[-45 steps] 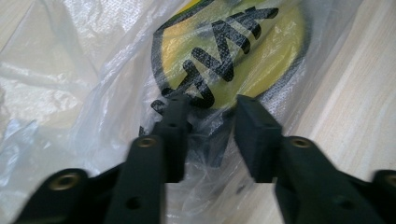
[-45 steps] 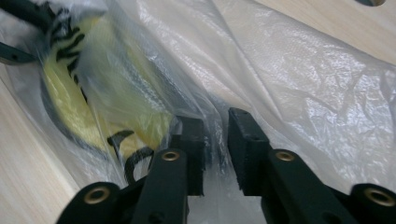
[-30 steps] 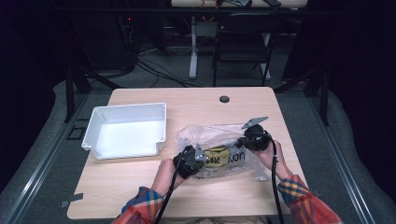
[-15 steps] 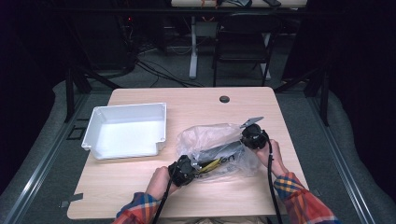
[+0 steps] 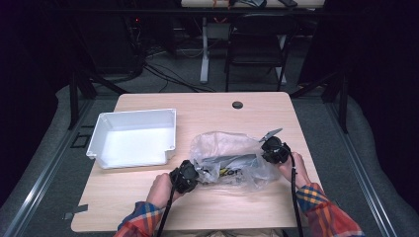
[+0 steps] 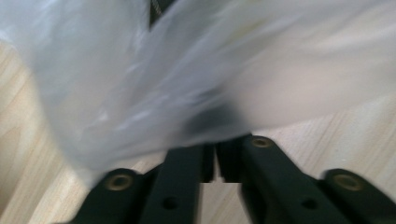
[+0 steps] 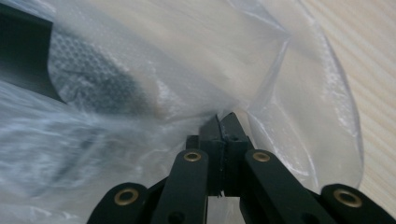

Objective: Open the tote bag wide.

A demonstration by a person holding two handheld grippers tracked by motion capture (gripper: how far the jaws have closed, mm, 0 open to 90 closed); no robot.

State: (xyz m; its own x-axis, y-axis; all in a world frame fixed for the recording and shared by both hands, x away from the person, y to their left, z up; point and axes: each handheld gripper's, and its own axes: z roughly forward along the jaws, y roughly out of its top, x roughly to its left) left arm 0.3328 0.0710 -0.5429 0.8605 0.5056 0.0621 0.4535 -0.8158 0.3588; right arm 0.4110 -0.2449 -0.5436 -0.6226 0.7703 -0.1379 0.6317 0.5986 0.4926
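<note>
High view, left to right: I see a white tray (image 5: 133,138), then my left gripper (image 5: 185,176) and right gripper (image 5: 274,150), each clamped on an end of the plastic bag (image 5: 230,158) mid-table. It looks light, limp, slippery; I'd grip bunched film.

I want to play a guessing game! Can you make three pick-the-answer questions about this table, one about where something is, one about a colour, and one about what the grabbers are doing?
1. Where is the white tray?
A. left of the plastic bag
B. on top of it
C. on the floor

2. What colour is the table?
A. blue
B. light wood
C. black

3. What are the left gripper and right gripper doing?
A. both wide open
B. holding the tray
C. both pinching the bag

Answers: 1 A, high view shows the tray at the left; 2 B, pale woodgrain; 3 C, jaws closed on plastic.
</note>
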